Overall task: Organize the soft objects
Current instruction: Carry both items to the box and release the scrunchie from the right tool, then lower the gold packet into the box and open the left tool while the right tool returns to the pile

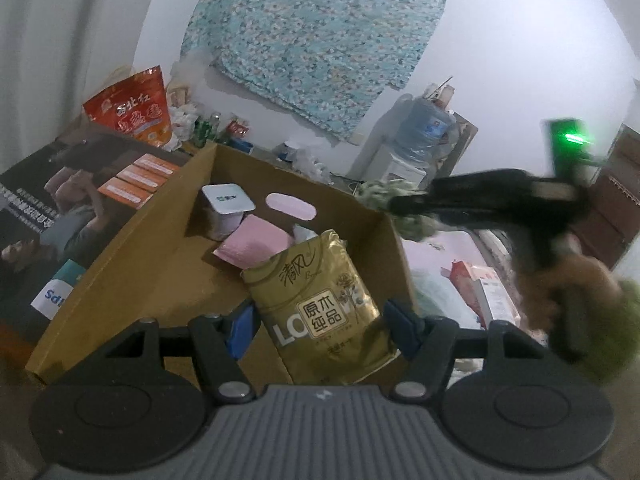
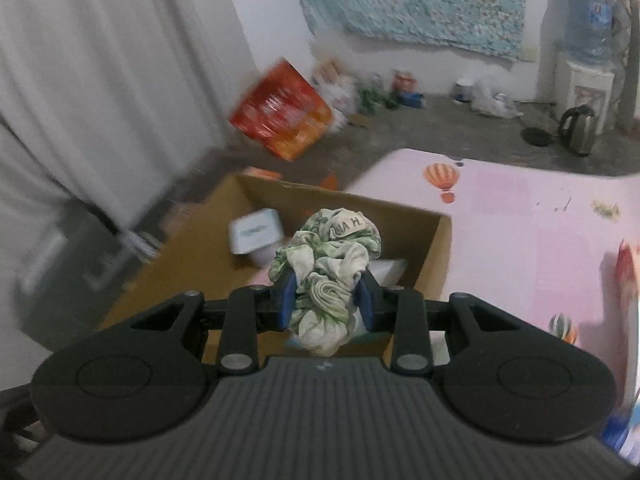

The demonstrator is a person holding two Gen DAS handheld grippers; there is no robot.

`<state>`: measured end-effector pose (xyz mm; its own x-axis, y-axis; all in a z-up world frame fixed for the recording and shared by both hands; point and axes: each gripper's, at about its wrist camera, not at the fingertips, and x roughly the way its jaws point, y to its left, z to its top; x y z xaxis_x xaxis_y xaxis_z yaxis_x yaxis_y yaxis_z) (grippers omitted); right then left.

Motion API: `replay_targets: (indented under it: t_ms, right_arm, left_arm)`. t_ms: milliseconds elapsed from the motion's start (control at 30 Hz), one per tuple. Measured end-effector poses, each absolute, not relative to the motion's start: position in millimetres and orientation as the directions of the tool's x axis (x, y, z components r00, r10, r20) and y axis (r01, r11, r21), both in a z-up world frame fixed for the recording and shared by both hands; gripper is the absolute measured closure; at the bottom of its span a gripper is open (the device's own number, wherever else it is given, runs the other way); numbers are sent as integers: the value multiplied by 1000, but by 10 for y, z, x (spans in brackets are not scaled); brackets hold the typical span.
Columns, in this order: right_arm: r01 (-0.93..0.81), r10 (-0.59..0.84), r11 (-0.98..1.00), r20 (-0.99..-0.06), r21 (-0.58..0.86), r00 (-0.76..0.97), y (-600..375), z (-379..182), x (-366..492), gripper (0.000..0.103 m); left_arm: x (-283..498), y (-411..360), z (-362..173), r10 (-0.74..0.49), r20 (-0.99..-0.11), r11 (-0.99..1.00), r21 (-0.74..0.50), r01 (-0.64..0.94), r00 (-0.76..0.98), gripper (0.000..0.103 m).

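Our left gripper (image 1: 320, 330) clamps the gold tissue pack (image 1: 320, 304), our right gripper (image 2: 326, 300) the crumpled cloth (image 2: 326, 276); over the cardboard box (image 1: 140, 264), an early release risks either catching its rim and spilling outside.

Both handheld units look identical: the left black two-finger gripper (image 1: 322, 326) and the right black two-finger gripper (image 2: 326, 298) each have blue rubbery pads, black linkage arms on silver round pivot screws, two big round black discs at 8 and 4 o'clock, and a ribbed grey body at 6 o'clock with a tiny white logo.
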<state>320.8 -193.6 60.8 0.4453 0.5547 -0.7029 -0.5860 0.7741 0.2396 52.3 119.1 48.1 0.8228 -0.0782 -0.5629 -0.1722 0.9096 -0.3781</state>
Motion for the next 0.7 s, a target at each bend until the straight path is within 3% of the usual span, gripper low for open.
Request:
replay_targets:
  t_ms: [67,233,333,500,700]
  right_arm:
    - [-580,475,802,-741,143,474,-1641,466,3416,66]
    - [-564,312,825,-797,-43,517,-1277,156,3611,45]
    - [-569,311,819,-777,-73,547,-1281,138,3543,26]
    - [-558,343,828,-735,-58,585,-1527,290,3410,24]
    - [-557,500,817,-663,147,558,-2029,557,3224,24]
  left_arm:
    - [504,1270,460,-79,-566,906,-384,-177,821,34]
    - [474,1390,428,-72,-574,901,-387,-194,815,34]
    - [454,1419,425,-62,-579,902,-381,-202,813,34]
    - [506,1456,395,-64,-587,901,-381,-206,807,34]
    - [540,1441,421,-68,-603,908,-367,-201,795,34]
